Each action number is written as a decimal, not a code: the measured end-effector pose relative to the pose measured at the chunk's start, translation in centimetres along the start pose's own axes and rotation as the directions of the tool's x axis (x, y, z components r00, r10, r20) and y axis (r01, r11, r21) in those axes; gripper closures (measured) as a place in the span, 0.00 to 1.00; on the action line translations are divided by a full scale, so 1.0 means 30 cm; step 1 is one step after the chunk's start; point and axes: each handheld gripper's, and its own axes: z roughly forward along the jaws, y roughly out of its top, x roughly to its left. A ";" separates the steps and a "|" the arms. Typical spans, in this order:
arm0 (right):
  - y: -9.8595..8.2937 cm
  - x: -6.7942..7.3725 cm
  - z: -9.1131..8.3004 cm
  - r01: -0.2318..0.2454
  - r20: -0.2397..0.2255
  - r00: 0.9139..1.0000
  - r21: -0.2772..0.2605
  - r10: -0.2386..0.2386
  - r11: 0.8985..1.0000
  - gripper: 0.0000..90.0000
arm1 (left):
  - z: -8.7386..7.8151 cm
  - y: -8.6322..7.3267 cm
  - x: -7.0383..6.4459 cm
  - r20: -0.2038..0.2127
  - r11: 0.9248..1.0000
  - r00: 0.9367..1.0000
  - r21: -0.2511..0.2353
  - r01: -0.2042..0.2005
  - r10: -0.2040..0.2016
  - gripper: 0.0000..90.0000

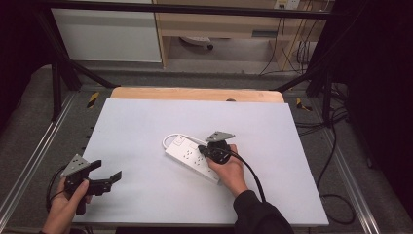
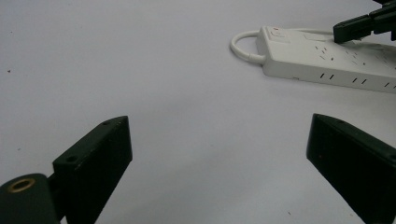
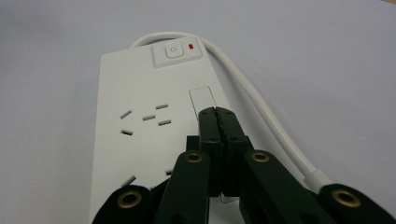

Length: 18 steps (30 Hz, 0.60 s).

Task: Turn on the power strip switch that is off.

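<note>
Near the table's point(image 1: 146, 126) middle, the power strip point(image 1: 187, 157) was laid slantwise under the right gripper point(image 3: 218, 116), whose jaws were pressed together over it; the left gripper point(image 1: 108, 175), spread wide, was kept well apart

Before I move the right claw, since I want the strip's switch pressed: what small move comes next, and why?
Probably ease the right claw forward along the power strip toward the power button. Its jaws are shut into a single tip, poised over the small rectangular panel short of the button, beside which a red indicator shows. The left claw is open, off to the side.
</note>
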 end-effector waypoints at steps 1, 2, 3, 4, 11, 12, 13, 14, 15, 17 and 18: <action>0.000 0.000 0.000 0.000 0.000 1.000 0.000 0.000 1.000 1.00 | 0.000 0.000 0.000 0.000 1.000 1.000 0.000 0.000 0.000 0.08; 0.000 0.001 0.000 -0.001 0.001 1.000 0.001 0.001 1.000 1.00 | 0.000 0.000 0.000 0.000 1.000 1.000 0.000 0.000 0.000 0.08; 0.001 0.001 0.000 0.000 0.002 1.000 0.001 0.000 1.000 1.00 | 0.000 0.000 0.000 0.000 1.000 1.000 0.000 0.000 0.000 0.08; 0.001 0.001 0.000 0.001 0.002 1.000 0.001 -0.001 1.000 1.00 | 0.000 0.000 0.000 0.000 1.000 1.000 0.000 0.000 0.000 0.08; 0.000 -0.002 -0.002 0.004 0.002 1.000 0.001 -0.004 1.000 1.00 | 0.000 0.000 0.000 0.001 1.000 1.000 -0.001 0.000 0.000 0.08; 0.000 -0.002 -0.002 0.002 0.001 1.000 0.000 -0.002 1.000 1.00 | 0.000 0.000 0.000 0.001 1.000 1.000 -0.001 0.000 0.000 0.08; 0.001 -0.002 -0.002 0.005 0.001 1.000 0.000 -0.005 1.000 1.00 | 0.000 0.000 0.000 0.001 1.000 1.000 -0.001 0.000 0.000 0.08; 0.001 -0.002 -0.002 0.005 0.001 1.000 0.000 -0.005 1.000 1.00 | 0.000 0.000 0.000 0.001 1.000 1.000 -0.001 0.000 0.000 0.08; 0.001 -0.002 -0.002 0.006 0.000 1.000 0.001 -0.006 1.000 1.00 | 0.000 0.000 0.000 0.001 1.000 1.000 -0.001 0.000 0.000 0.08; 0.001 -0.001 -0.002 0.006 -0.001 1.000 0.000 -0.006 1.000 1.00 | -0.001 0.000 0.000 0.001 1.000 1.000 -0.001 -0.001 0.001 0.08; 0.001 -0.001 -0.003 0.005 0.000 1.000 -0.001 -0.005 1.000 1.00 | -0.001 0.000 0.000 0.001 1.000 1.000 -0.001 0.000 0.000 0.08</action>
